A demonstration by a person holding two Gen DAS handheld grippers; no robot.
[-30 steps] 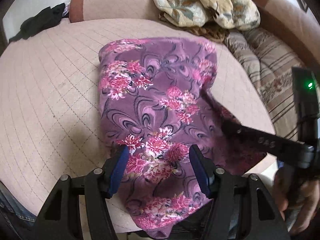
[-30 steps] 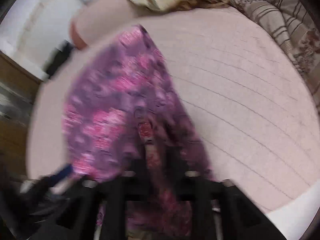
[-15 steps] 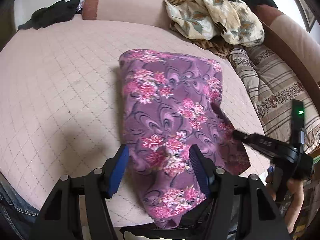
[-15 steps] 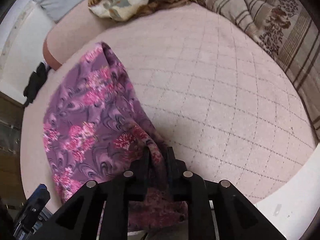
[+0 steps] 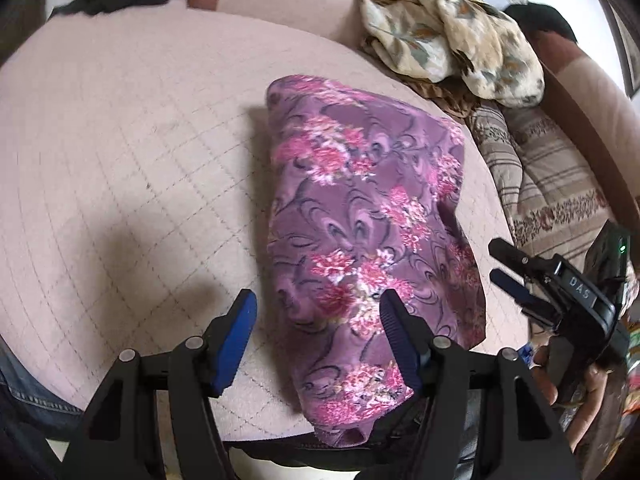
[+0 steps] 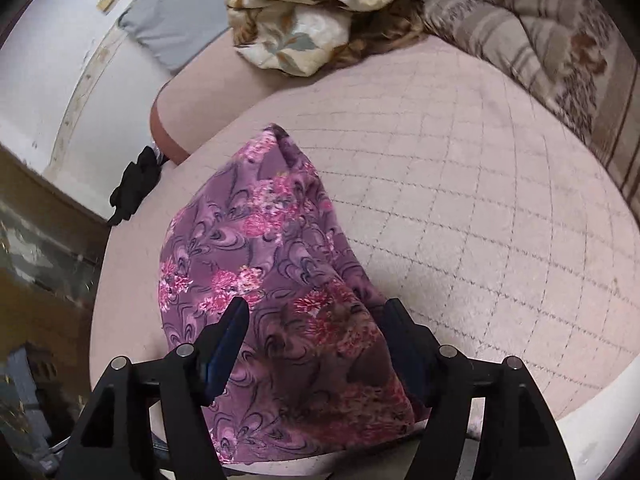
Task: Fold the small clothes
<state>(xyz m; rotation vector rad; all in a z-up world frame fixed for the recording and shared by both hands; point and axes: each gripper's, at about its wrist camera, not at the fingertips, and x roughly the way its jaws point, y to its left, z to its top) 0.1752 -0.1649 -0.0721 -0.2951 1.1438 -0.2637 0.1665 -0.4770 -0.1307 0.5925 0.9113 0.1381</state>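
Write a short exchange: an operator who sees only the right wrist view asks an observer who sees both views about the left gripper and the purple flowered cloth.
Operator: My right gripper is open, with the cloth ahead of it. What is the left gripper doing?
Observer: The left gripper is open too, with one finger over the cloth's near end and the other over bare bed.
Operator: Is my gripper touching the cloth?
Observer: It seems not. In the left wrist view its tips sit just off the cloth's right edge, with a strip of bed showing between.
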